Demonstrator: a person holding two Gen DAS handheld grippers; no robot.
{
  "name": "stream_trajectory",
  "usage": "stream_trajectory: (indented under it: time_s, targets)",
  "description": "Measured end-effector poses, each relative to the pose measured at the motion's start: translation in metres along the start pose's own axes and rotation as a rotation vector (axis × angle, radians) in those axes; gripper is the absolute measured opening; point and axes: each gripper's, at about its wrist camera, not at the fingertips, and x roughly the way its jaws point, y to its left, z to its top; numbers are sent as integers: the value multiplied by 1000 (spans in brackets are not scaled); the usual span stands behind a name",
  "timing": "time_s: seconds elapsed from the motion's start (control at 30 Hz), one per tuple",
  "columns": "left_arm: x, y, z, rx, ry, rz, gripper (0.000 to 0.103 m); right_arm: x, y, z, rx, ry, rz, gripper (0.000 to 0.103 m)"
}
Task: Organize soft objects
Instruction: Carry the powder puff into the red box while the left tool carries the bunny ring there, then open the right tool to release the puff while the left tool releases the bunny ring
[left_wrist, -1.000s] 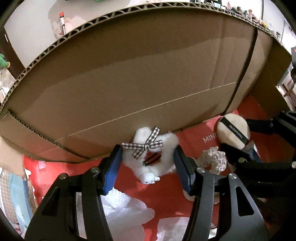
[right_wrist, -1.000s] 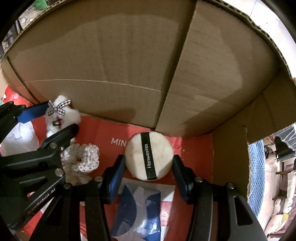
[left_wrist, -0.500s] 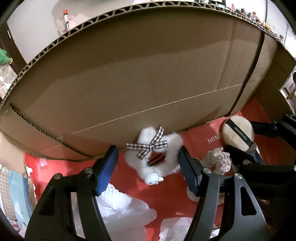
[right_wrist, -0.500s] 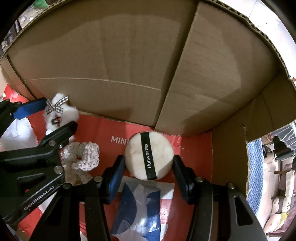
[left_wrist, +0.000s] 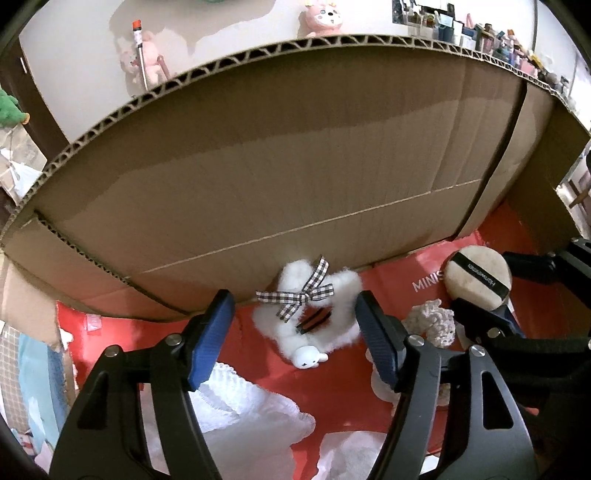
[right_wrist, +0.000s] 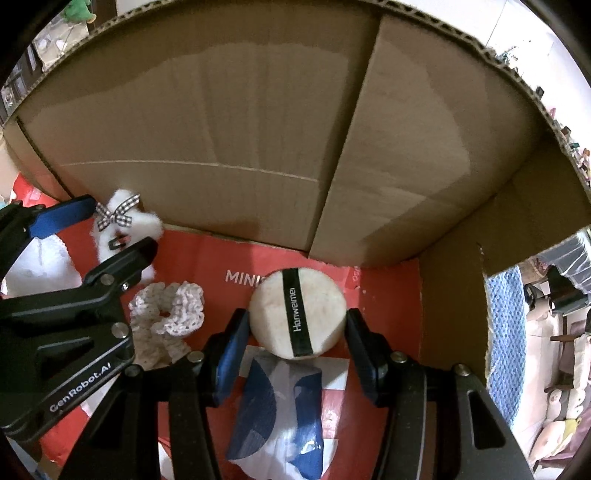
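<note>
A fluffy white plush clip with a checked bow (left_wrist: 310, 317) lies on the red floor of a cardboard box (left_wrist: 280, 192), against its back wall. My left gripper (left_wrist: 293, 332) is open around it, not touching; it also shows in the right wrist view (right_wrist: 110, 236). A round beige powder puff with a black band (right_wrist: 297, 313) sits between the fingers of my right gripper (right_wrist: 295, 332), which touch its sides. The puff also shows in the left wrist view (left_wrist: 478, 282). A white crocheted scrunchie (right_wrist: 166, 314) lies between the two grippers.
White lacy fabric (left_wrist: 243, 417) lies under my left gripper. A blue-and-white printed packet (right_wrist: 280, 410) lies under my right gripper. The box walls (right_wrist: 258, 129) close in at the back and right. A pink plush (left_wrist: 321, 16) stands behind the box.
My left gripper has opened off the plush clip and drawn back and up a little; the clip stays on the box floor. My right gripper and the puff have barely moved.
</note>
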Motion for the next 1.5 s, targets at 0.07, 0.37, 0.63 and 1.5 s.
stream_trajectory:
  time_s: [0.07,0.37,0.63,1.5]
  targets:
    - [-2,1,0,-7,-1,0,68,-1,-1,-1,2,1,1,57]
    - [-11,-4,-3,-10,-19,-25,79,-7,5,-7,-13,-9,1,71]
    - [-24,-15,-8,-31,-32,-43,79,-20,9,-16,-13,-26,-2,74]
    - [-160,19,-120,-208,-270,-67,87,-169,22,-144,-14,-350,54,103]
